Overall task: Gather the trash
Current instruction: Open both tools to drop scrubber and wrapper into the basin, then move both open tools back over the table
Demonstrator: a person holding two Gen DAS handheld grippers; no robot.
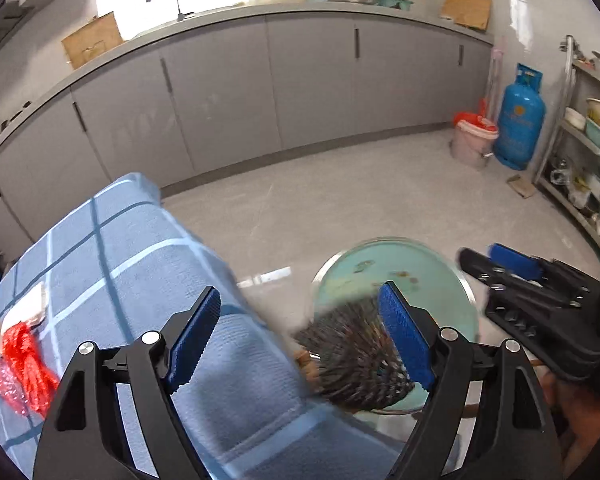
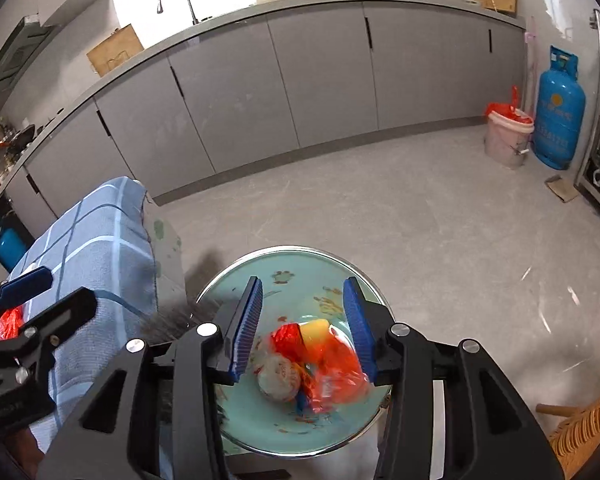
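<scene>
A round teal basin (image 2: 260,420) stands beside a table covered with a blue checked cloth (image 2: 96,248). In the right wrist view it holds a heap of trash (image 2: 312,364): red and orange wrappers, a yellow piece and a white ball. My right gripper (image 2: 306,328) is open just above that heap. In the left wrist view my left gripper (image 1: 300,340) is open over the cloth's edge (image 1: 148,264) and the basin (image 1: 420,264). A dark bristly brush (image 1: 352,356), blurred, lies against its right finger. Red wrapper trash (image 1: 24,364) and a white piece (image 1: 28,304) lie on the cloth at left.
Grey kitchen cabinets (image 2: 300,80) with a counter and sink tap run along the back. A pink bin with a red liner (image 2: 508,136) and a blue gas cylinder (image 2: 560,112) stand at right by a metal shelf rack (image 1: 580,140). A woven chair (image 2: 584,428) is at lower right.
</scene>
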